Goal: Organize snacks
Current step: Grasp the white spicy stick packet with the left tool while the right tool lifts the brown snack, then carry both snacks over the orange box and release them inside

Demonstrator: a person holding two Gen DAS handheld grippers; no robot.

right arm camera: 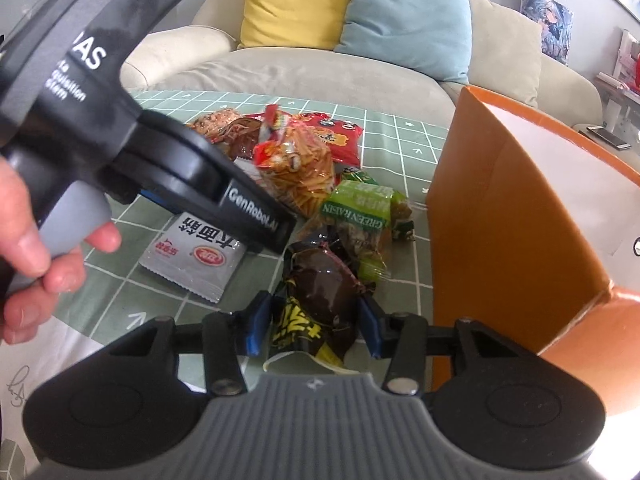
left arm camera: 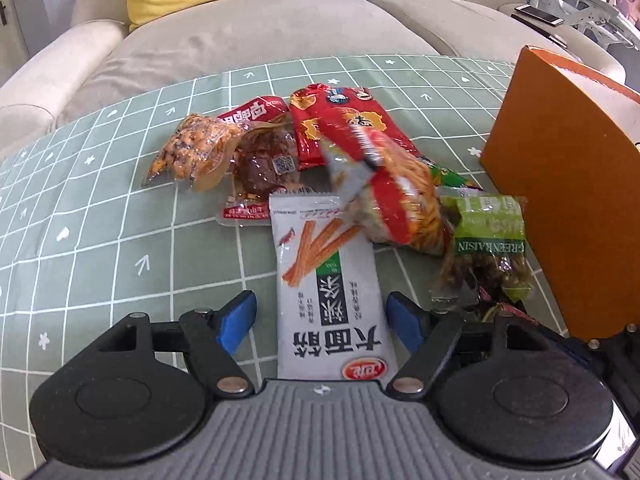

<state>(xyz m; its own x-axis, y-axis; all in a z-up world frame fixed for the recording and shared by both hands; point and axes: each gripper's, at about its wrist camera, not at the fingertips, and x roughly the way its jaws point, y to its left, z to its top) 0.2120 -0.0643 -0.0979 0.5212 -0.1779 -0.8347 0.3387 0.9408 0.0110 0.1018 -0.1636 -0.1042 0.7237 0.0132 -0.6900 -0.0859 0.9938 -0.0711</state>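
Straddling the white packet (left arm camera: 329, 292) wide open, left gripper (left arm camera: 322, 316) lines up a grab while right gripper (right arm camera: 312, 326) pinches the dark packet (right arm camera: 320, 292) beside the orange box (right arm camera: 500, 216).

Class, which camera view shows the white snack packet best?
The left wrist view: the white snack packet lies almost whole between the open left tool. In the right wrist view the left tool's body covers most of it; only its lower end shows.

Green grid tablecloth (left arm camera: 100, 208): snack packets (left arm camera: 326, 292), orange box (left arm camera: 560, 184).
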